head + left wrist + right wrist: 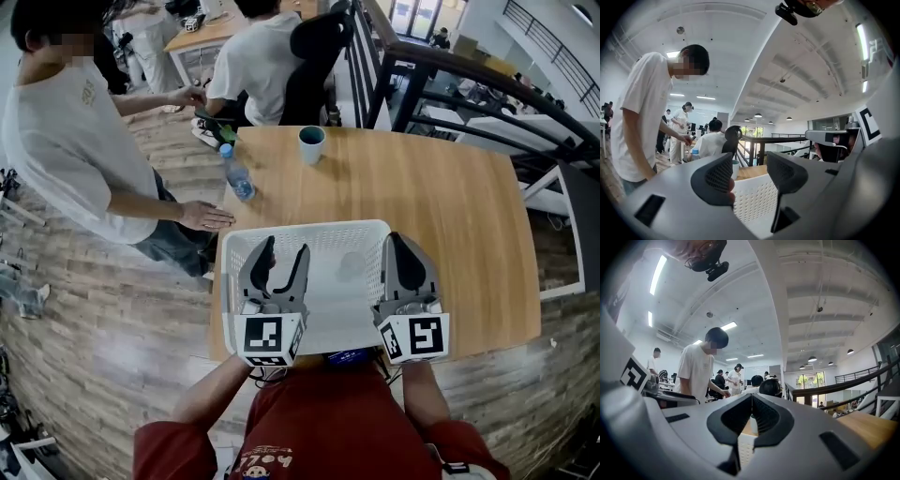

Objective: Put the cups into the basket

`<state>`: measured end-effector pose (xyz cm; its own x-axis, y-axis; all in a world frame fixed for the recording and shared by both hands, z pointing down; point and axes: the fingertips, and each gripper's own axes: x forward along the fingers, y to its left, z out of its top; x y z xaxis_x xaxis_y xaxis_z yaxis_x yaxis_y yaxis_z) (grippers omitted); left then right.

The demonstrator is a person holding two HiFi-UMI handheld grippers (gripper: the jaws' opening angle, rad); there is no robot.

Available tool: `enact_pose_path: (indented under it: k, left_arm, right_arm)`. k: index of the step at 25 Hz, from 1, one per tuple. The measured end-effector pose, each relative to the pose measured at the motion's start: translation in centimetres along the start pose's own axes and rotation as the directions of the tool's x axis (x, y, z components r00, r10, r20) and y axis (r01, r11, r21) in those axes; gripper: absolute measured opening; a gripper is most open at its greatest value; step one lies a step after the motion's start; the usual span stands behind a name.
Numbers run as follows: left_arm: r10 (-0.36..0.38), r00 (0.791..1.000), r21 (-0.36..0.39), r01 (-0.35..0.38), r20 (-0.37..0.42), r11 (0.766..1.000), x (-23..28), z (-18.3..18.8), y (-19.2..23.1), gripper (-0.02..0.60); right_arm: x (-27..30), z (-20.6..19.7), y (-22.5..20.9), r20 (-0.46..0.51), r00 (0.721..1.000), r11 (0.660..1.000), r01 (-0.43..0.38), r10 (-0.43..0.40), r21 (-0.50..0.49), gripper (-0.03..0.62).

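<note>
A teal cup [311, 143] stands upright near the far edge of the wooden table [441, 206], well beyond both grippers. In the left gripper view the cup [736, 168] peeks out beside the left jaw. A white perforated basket [309, 228] sits at the near edge of the table, under the grippers. My left gripper [285, 248] hovers over the basket's left part, open, with nothing between its fingers. My right gripper [398, 240] is over the basket's right rim, jaws closed tip to tip and empty. The basket wall [757, 199] fills the gap between the left jaws.
A water bottle [236, 174] stands at the table's left side. A standing person rests a hand [206, 217] on the table's left edge beside the basket. Another person sits in a chair [314, 56] past the far edge. A dark railing [487, 84] runs along the right.
</note>
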<state>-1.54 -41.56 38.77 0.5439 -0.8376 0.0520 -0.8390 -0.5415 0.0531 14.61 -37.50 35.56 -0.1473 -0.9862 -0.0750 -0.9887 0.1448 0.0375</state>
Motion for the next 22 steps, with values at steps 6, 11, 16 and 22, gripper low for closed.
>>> enact_pose_path:
  k: [6, 11, 16, 22]
  left_arm:
    - [0.075, 0.997, -0.004, -0.075, 0.015, 0.997, -0.9, 0.6, 1.5, 0.206]
    - [0.129, 0.992, -0.031, -0.129, 0.007, 0.991, -1.5, 0.7, 2.5, 0.187]
    - [0.164, 0.986, -0.034, -0.163, 0.027, 0.986, -2.1, 1.3, 3.0, 0.146]
    - [0.200, 0.979, -0.036, -0.199, 0.031, 0.979, -2.8, 1.5, 3.3, 0.089]
  right_arm:
    - [0.5, -0.1, 1.0, -0.004, 1.000, 1.000, -0.025, 0.025, 0.005, 0.010]
    - [0.9, -0.2, 1.7, -0.003, 0.999, 0.999, -0.049, 0.049, 0.010, 0.010]
    - [1.3, -0.4, 2.5, -0.006, 0.997, 0.997, -0.071, 0.071, 0.011, 0.010]
    - [1.3, -0.6, 3.0, -0.010, 0.996, 0.996, -0.084, 0.084, 0.016, 0.009]
